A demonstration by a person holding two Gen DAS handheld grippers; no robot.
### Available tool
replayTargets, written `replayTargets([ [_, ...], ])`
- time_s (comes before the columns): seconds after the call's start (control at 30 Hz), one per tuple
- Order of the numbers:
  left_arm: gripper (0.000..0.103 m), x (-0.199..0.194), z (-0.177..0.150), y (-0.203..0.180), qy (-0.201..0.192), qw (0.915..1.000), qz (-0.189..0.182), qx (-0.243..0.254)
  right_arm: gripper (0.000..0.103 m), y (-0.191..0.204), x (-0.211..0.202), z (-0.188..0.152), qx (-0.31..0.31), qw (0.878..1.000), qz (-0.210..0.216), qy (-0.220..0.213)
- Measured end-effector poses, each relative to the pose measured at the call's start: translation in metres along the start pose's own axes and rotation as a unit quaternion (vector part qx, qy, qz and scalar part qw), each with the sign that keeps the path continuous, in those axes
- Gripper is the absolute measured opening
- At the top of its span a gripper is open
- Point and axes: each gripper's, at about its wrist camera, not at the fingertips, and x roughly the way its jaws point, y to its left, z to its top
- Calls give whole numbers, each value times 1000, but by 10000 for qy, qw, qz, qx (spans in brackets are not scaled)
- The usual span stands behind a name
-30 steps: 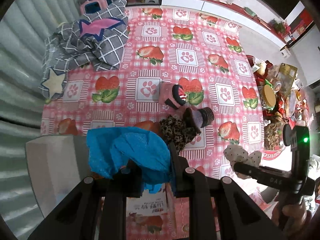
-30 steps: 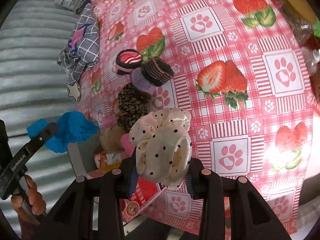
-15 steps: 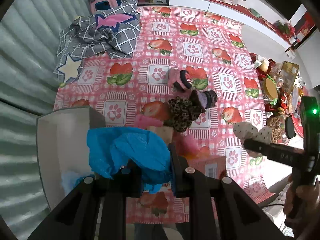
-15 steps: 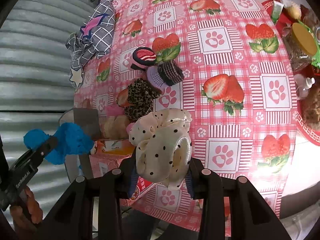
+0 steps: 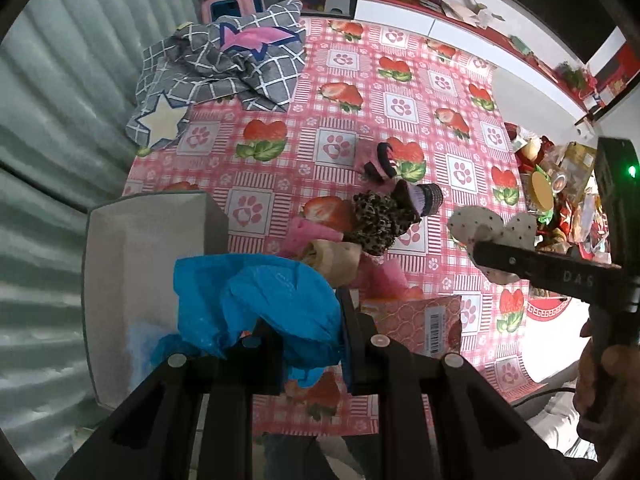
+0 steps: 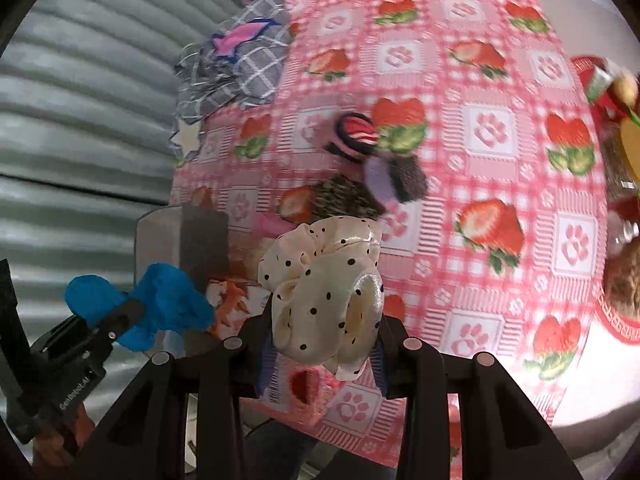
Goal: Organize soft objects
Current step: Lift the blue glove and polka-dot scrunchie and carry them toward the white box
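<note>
**Two soft loads aloft, both loosely caught**

The left claw [image 5: 304, 340] is clamped on a crumpled blue cloth [image 5: 256, 300] above the grey bin [image 5: 132, 248]. The right claw [image 6: 320, 340] pinches a cream polka-dot scrunchie [image 6: 324, 288] over the strawberry-print surface [image 6: 500, 160]. Risk: the slippery satin could slide free, or the cloth's hanging folds could snag the bin rim and spill outside.

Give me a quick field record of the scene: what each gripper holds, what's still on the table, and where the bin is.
left gripper: shut on blue scrunchie
right gripper: shut on cream polka-dot scrunchie
still on table: leopard scrunchie, pink-and-black rolled item, purple-and-dark rolled item, pink soft pieces
grey bin: at the table's near left edge, under the blue scrunchie
far left corner: grey checked cloth
surface: strawberry tablecloth
</note>
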Motion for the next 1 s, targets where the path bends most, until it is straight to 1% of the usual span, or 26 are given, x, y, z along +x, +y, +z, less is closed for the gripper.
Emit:
replayTargets([
  [0.27,22,-5,-14,19,-22,9997,37,-250,40,37,12,0,-462,9988,47,123],
  [0.47,22,-8,-22,28,-64,9994,16,-342,40,48,14,-3,-602,9981,31,150],
  [0.7,22,-10,-27,39,-119,9997,-144,-178,40,53,11,-16,-513,9986,-114,66],
  [0.87,22,-7,-32,49,-88,9994,-329,67,40,57,10,-32,-233,9993,-279,-30],
  [1.0,22,-11,-38,56,-143,9986,-447,251,40,62,9,-46,-13,9991,-399,-145],
])
